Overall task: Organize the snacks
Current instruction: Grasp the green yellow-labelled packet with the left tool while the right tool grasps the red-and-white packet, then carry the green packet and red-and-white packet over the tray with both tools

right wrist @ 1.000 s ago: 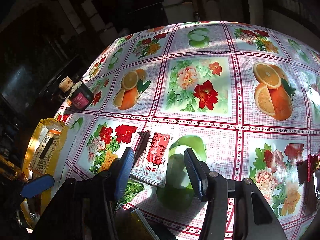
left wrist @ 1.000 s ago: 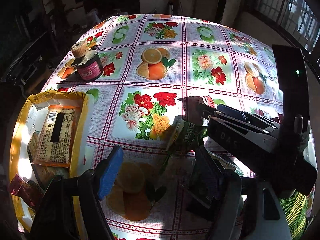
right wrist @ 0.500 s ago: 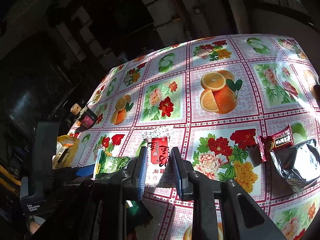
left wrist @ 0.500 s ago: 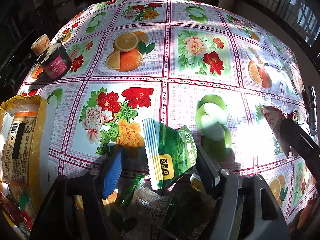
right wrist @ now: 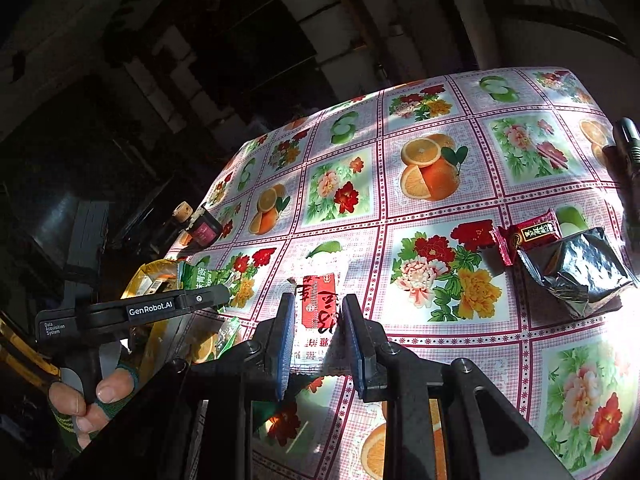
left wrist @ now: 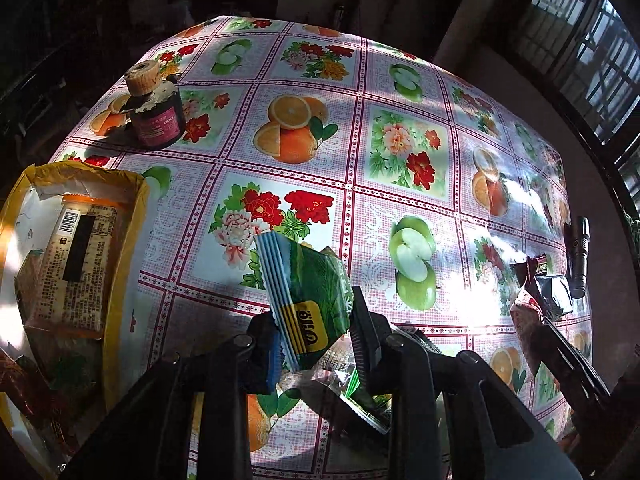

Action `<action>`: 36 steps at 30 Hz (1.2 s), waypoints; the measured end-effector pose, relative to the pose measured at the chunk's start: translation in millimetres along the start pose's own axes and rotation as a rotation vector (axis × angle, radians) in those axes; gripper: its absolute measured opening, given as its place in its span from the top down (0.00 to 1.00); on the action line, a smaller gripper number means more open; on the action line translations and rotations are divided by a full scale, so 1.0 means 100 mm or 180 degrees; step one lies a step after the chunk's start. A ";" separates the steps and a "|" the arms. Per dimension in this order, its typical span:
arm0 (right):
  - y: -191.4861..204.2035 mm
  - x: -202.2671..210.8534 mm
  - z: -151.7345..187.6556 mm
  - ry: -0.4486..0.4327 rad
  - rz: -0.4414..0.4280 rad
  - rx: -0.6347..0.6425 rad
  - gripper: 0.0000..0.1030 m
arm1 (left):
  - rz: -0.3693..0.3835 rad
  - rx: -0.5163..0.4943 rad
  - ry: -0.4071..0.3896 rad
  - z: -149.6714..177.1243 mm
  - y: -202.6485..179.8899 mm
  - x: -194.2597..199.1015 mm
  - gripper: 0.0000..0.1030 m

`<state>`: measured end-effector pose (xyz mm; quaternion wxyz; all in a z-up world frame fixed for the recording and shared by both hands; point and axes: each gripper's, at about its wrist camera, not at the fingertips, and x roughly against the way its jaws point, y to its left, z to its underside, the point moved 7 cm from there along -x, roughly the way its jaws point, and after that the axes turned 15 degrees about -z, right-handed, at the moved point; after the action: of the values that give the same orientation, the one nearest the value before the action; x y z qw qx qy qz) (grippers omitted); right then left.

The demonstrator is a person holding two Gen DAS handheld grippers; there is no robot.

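a table (left wrist: 400, 92) under a glossy oilcloth (right wrist: 436, 216) printed with squares of oranges, green apples and flowers fills both views. hard sunlight falls across it in bright patches with deep shadows between. to the right a barred window (left wrist: 592, 48) lets in daylight. behind, the room is dim, with a pale pillar (right wrist: 460, 16) and dark furniture.

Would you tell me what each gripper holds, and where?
Left gripper: green snack packet, by its lower end. Right gripper: white-and-red packet, near its bottom edge.
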<state>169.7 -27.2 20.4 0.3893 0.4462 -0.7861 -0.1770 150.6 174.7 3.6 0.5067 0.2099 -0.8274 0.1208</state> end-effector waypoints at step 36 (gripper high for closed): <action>1.55 -0.41 0.89 0.0481 -0.0781 0.0411 0.75 | -0.0857 0.0382 -0.0432 1.16 1.56 1.07 0.74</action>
<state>26.0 84.8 42.5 0.3934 0.5750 -0.7039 -0.1383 -56.5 240.7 48.0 0.4477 0.3565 -0.8155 0.0866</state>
